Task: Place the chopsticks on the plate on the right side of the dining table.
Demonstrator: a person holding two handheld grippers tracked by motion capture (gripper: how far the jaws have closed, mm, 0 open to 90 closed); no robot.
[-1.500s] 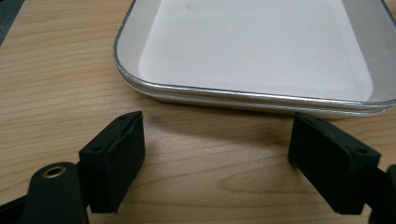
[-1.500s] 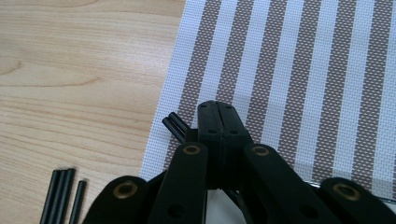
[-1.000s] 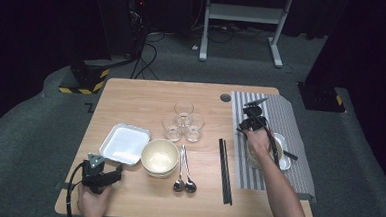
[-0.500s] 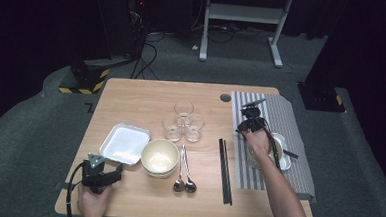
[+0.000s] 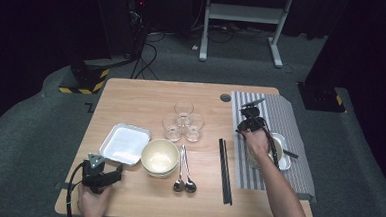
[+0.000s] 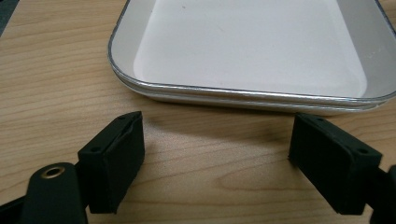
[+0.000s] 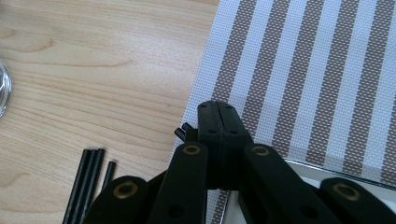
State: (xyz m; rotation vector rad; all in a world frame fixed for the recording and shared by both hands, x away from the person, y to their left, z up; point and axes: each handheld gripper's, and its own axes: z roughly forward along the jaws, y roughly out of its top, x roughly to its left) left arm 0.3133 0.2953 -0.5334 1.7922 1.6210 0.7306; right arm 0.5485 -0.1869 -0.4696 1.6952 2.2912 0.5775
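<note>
My left gripper (image 5: pixel 115 173) rests on the wooden table (image 5: pixel 131 100) near its front left corner. Its jaws (image 6: pixel 215 172) stand open with bare wood between them, just short of the white rectangular tray (image 6: pixel 252 46). My right gripper (image 5: pixel 248 111) hovers over the striped placemat (image 5: pixel 281 113), jaws shut (image 7: pixel 218 116) above the mat's left edge (image 7: pixel 280 70). Two short black stubs (image 7: pixel 183 130) poke out beside its jaws; what they are I cannot tell. The right hand partly covers a white dish (image 5: pixel 281 155) on the mat.
Black chopsticks (image 5: pixel 225 170) lie left of the mat, their tips (image 7: pixel 91 186) in the right gripper view. Two spoons (image 5: pixel 183 175), a cream bowl (image 5: pixel 159 157) and the tray (image 5: pixel 125 144) sit in front. Three clear glasses (image 5: pixel 183 120) stand mid-table.
</note>
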